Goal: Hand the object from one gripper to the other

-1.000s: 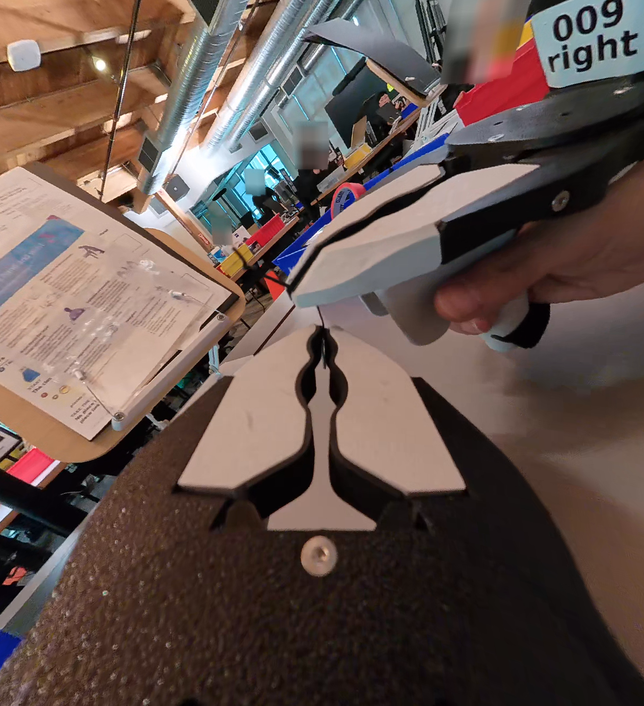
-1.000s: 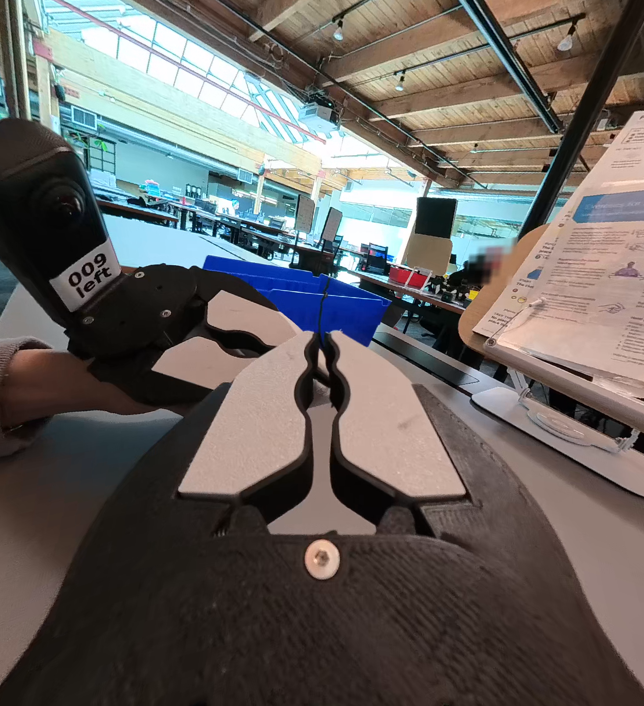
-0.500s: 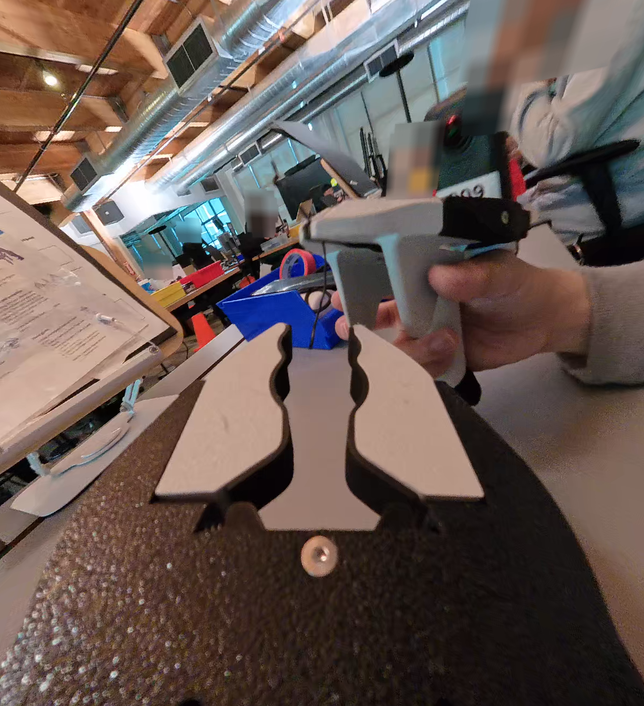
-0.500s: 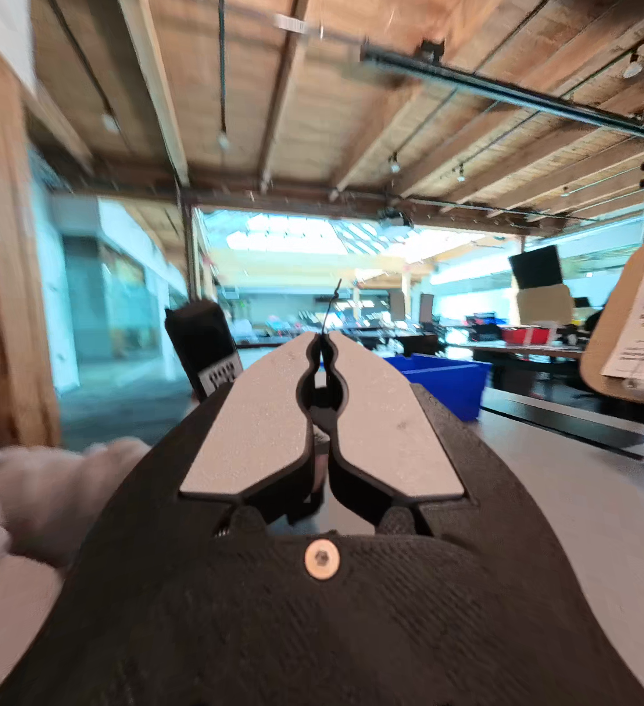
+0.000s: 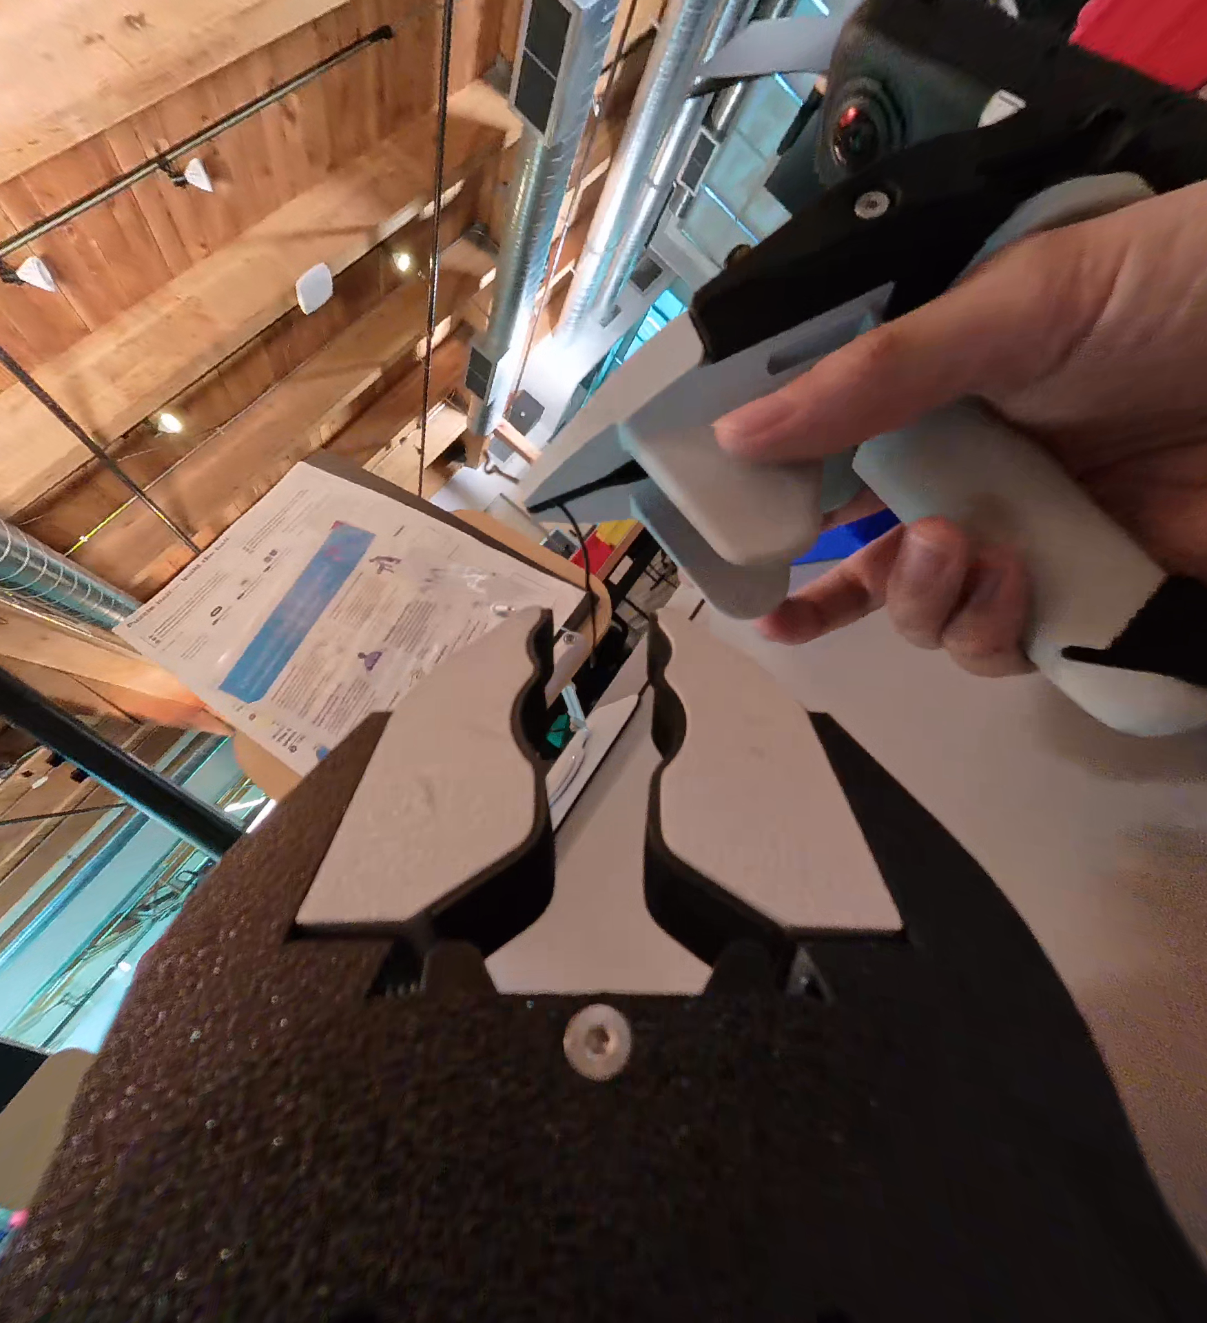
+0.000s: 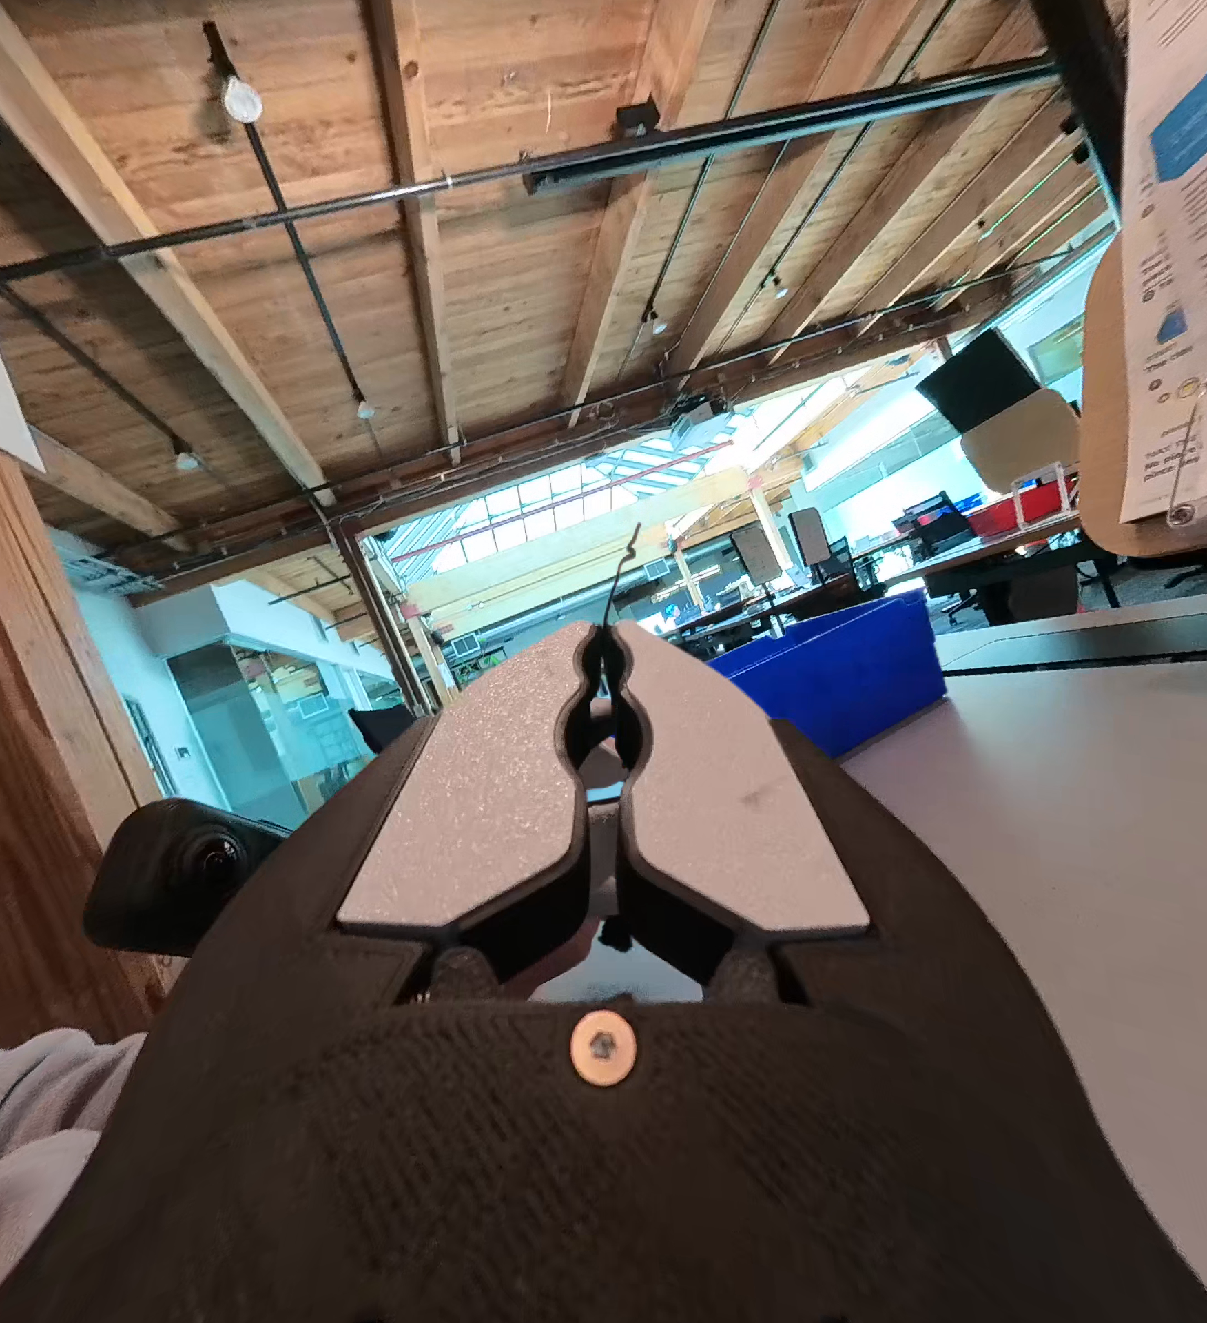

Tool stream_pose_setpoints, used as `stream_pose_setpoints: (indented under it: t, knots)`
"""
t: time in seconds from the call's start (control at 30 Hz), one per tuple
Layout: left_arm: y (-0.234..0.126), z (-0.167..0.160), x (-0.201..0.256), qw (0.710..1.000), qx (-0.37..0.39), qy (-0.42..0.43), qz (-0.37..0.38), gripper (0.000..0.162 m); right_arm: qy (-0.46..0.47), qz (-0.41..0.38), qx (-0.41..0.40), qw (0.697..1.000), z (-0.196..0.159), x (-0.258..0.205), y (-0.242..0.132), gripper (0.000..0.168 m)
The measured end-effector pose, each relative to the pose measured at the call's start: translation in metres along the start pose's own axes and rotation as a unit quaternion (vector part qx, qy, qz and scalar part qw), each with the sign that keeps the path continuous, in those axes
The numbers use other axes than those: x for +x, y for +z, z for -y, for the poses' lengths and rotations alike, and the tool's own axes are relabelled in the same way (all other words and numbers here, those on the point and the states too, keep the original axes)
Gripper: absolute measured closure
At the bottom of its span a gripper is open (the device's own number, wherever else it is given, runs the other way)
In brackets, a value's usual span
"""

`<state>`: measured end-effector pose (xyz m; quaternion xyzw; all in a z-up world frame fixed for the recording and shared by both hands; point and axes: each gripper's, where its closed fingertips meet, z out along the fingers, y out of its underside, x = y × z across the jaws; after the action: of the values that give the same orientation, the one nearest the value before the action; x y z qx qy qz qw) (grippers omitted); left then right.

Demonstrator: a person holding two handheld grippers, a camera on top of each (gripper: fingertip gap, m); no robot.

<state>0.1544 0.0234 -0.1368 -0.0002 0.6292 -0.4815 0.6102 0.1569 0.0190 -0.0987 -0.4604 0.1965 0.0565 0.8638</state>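
The object is a thin black tie (image 6: 616, 594). My right gripper (image 6: 604, 630) is shut on it; the tie pokes up past the fingertips and runs down between the fingers. In the left wrist view the right gripper (image 5: 540, 501) sits just above and right of my left gripper (image 5: 599, 619), held by a hand (image 5: 1051, 429). The tie (image 5: 585, 565) hangs from the right gripper's tips down into the gap between the left fingers. I cannot tell whether it touches them. The left gripper is open and empty. The left gripper's camera housing (image 6: 178, 880) shows low left in the right wrist view.
A wooden board with a printed sheet stands on the grey table (image 6: 1087, 823), seen in the left wrist view (image 5: 371, 616) and at the right in the right wrist view (image 6: 1195, 286). A blue bin (image 6: 837, 680) stands behind the fingertips. A wooden post (image 6: 14, 716) is at the left. My two grippers' fingertips are within a few centimetres of each other.
My left gripper opened and let go of the tie; my right gripper stays shut on it. Both grippers have tilted up toward the ceiling, and the right gripper has come closer above the left.
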Motion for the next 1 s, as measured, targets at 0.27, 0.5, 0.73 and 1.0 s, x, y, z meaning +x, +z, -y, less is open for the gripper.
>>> stream_pose_setpoints:
  t: [0.27,0.5,0.73,1.0]
  knots:
    - [-0.001,-0.003,-0.001,1.000,0.000,-0.011,-0.007,0.161,-0.004,0.003,-0.014,1.000,-0.004,-0.001,0.002,0.168]
    - [-0.001,-0.005,-0.003,0.999,-0.004,-0.035,-0.014,0.162,-0.038,-0.050,-0.007,0.998,-0.001,0.012,-0.002,0.143]
    - [-0.003,-0.018,-0.005,0.993,-0.031,-0.103,-0.056,0.162,-0.548,-0.120,-0.089,0.823,-0.007,0.000,-0.003,0.126]
    - [-0.008,-0.026,-0.008,0.991,-0.059,-0.100,-0.072,0.162,-0.815,-0.151,-0.276,0.488,-0.041,0.035,-0.010,0.120]
